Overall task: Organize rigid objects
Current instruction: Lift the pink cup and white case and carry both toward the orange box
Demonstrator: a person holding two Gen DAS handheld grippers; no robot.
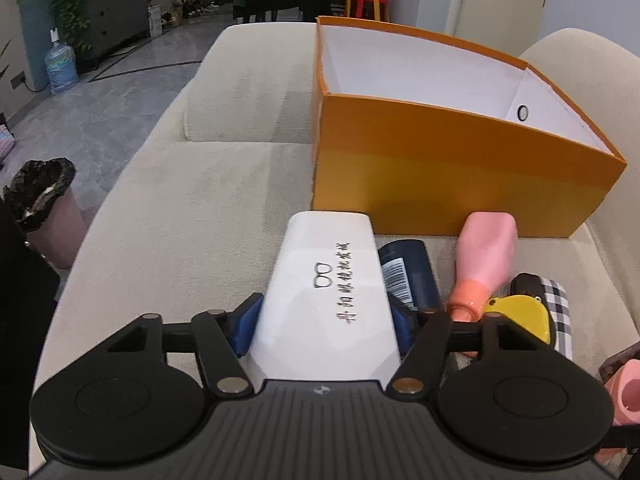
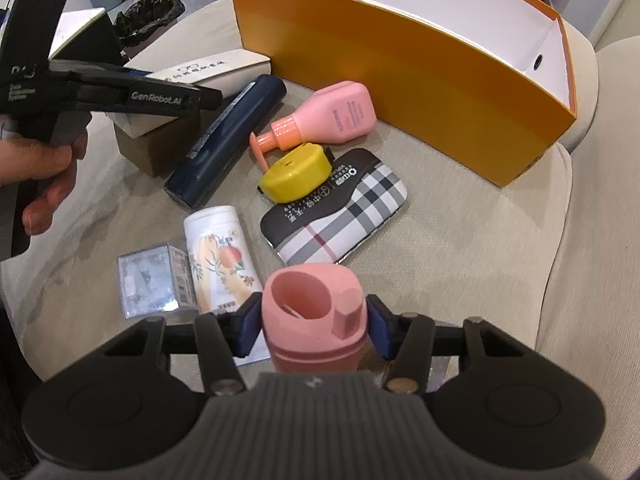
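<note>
White glasses case [image 1: 326, 288], clamped between the blue pads of the left gripper [image 1: 325, 322], sits just before the orange box [image 1: 440, 176] on the beige sofa [image 1: 180, 208]. Right gripper [image 2: 312, 322] clamps a pink cup [image 2: 314, 320] near the plaid case [image 2: 340, 212], yellow tape measure [image 2: 296, 174] and pink pump bottle [image 2: 332, 116].

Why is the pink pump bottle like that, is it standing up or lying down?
Lying down. The pink plastic pump bottle rests on its side on the beige sofa cushion, pump nozzle pointing away from the orange cardboard box.
</note>
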